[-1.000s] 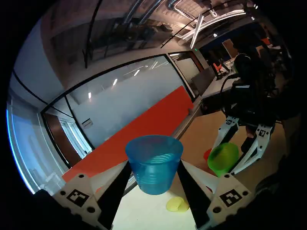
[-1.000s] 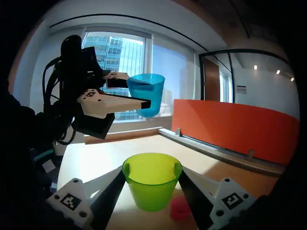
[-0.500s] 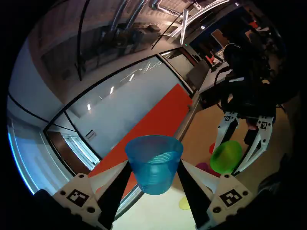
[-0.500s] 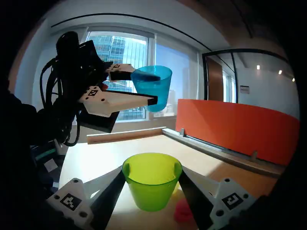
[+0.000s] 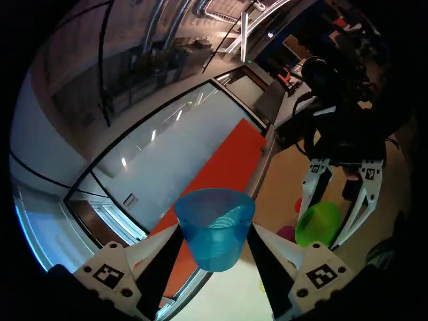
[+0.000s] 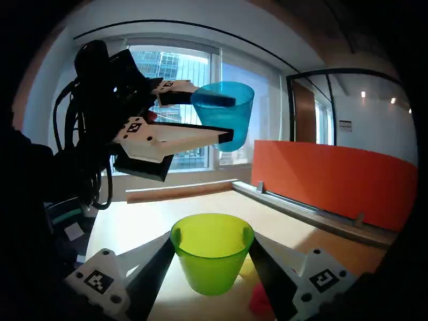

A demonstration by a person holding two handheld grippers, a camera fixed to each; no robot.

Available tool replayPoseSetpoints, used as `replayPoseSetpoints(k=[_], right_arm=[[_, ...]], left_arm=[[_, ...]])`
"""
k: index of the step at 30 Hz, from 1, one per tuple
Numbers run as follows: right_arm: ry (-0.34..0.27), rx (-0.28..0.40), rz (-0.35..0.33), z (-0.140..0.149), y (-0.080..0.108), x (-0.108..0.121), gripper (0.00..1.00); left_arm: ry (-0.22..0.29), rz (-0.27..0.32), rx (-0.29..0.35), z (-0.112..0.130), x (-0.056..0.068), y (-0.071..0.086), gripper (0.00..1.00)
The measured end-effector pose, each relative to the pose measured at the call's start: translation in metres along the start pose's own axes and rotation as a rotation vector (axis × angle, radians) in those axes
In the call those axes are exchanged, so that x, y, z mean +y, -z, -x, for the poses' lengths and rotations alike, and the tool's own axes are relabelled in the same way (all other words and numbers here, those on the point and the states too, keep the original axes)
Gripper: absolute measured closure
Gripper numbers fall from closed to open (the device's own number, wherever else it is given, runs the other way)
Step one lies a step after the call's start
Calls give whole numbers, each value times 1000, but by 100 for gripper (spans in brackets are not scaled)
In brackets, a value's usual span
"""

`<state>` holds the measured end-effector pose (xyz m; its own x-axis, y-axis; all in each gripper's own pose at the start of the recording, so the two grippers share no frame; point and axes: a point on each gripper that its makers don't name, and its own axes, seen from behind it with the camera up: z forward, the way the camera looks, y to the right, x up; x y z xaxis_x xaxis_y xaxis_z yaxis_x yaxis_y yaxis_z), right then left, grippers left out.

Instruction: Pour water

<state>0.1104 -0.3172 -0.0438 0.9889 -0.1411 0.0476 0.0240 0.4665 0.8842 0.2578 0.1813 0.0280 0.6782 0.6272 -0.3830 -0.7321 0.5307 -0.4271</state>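
Observation:
My left gripper [image 5: 214,243] is shut on a translucent blue cup [image 5: 215,227] with water in it, held up in the air. In the right gripper view that blue cup [image 6: 223,113] hangs high at the upper middle, tilted slightly, between the left gripper's fingers [image 6: 184,134]. My right gripper [image 6: 212,251] is shut on an empty green cup [image 6: 212,258], held upright above the table. In the left gripper view the green cup [image 5: 318,223] sits lower right, between the right gripper's white fingers [image 5: 366,200].
A light wooden table [image 6: 176,208] lies below, bounded by an orange divider [image 6: 337,174] at the right. Small pink [image 6: 259,306] and yellow [image 6: 247,267] objects lie on the table under the green cup. Windows [image 6: 176,69] are behind; a person's dark sleeve [image 6: 32,176] is at left.
The left gripper has raised the blue cup higher and moved it right, nearer above the green cup, while rolling its view. The right gripper holds the green cup nearly still.

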Motion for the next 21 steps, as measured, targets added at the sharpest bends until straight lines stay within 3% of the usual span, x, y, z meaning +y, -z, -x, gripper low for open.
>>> replayPoseSetpoints(k=[21], right_arm=[[1,5,-10,-2,-3,-3,9]], left_arm=[[-106,-17,6,-10,-7,-4,20]])
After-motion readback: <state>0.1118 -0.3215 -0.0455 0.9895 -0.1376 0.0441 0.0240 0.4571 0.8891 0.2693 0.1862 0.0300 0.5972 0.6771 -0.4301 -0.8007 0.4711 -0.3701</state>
